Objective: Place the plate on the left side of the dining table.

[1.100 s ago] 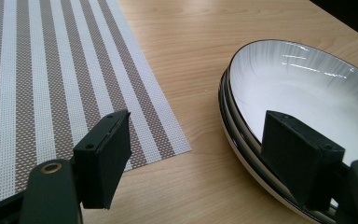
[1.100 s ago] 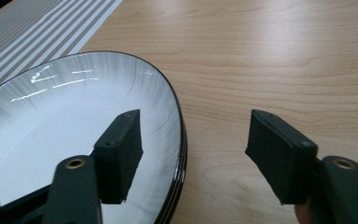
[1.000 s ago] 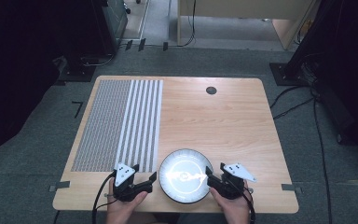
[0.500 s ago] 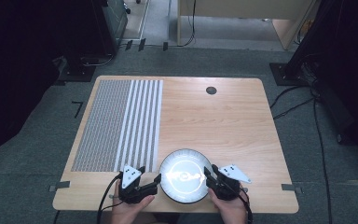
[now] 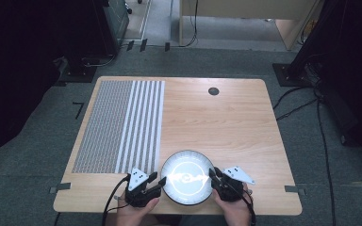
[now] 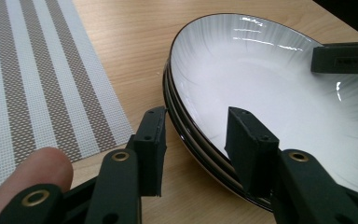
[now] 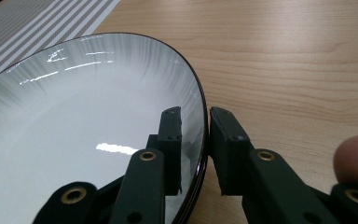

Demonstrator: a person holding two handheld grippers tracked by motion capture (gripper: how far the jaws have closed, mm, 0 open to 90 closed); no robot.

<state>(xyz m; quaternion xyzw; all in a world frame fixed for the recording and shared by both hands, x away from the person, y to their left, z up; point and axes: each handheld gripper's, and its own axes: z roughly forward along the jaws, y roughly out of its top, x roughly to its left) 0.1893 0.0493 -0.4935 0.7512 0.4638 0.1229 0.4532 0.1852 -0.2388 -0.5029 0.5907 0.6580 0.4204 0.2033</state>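
Note:
A stack of white plates (image 5: 186,176) with dark rims sits at the table's near edge. My left gripper (image 5: 160,180) is at its left rim. In the left gripper view the rim of the plates (image 6: 270,84) passes between the jaws of that gripper (image 6: 198,126). They have just been closing, and bare wood still shows beside the outer pad. My right gripper (image 5: 213,173) is at the right rim. Its jaws (image 7: 196,121) have just been closing and now stand narrow on the rim of the top plate (image 7: 74,116), one pad inside and one outside.
A grey-and-white striped placemat (image 5: 118,125) covers the left part of the wooden table (image 5: 226,122). A small black disc (image 5: 213,91) is set in the far side. The table's front edge runs just under both hands.
Both grippers have slid inward from beside the plates onto the rim, the left from the left and the right from the right. Both pairs of jaws have narrowed.

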